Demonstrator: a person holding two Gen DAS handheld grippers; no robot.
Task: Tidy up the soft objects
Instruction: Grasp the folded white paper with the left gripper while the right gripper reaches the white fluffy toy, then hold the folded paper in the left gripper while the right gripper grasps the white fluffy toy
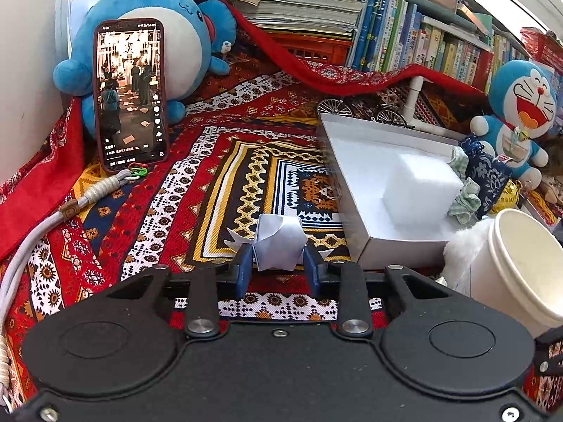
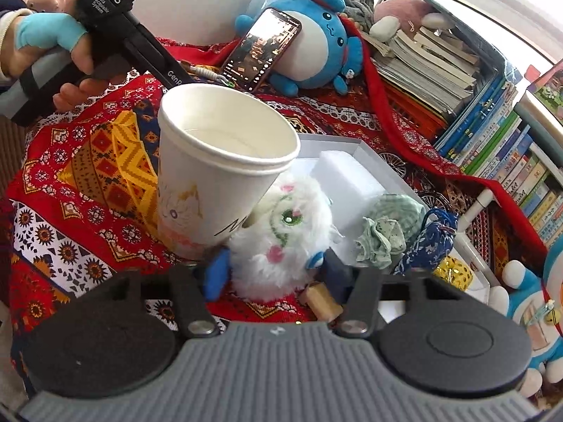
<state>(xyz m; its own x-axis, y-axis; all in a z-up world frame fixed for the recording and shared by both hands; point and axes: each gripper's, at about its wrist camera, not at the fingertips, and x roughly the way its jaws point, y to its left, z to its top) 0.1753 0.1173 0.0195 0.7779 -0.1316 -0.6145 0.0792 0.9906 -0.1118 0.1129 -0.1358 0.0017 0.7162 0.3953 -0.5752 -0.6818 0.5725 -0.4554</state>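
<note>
Folded white paper figure (image 1: 278,244): light, crushable; pinched at its sides between left gripper (image 1: 278,267) fingers.
Fluffy white plush toy (image 2: 278,235): soft, springy; body squeezed between right gripper (image 2: 269,265) fingers.

I'm looking at a surface draped in a red patterned cloth (image 1: 147,211). Lying on it: a folded white paper figure (image 1: 278,242), an open white box (image 1: 355,190), a paper cup (image 2: 218,168) tilted beside a fluffy white plush (image 2: 281,232), and a small wooden block (image 2: 322,300). A phone (image 1: 130,95) stands propped against a blue round plush (image 1: 158,35) at the back, its cord strap (image 1: 70,207) trailing across the cloth. 1 blue cat plush (image 1: 517,112) sits at the far right.
</note>
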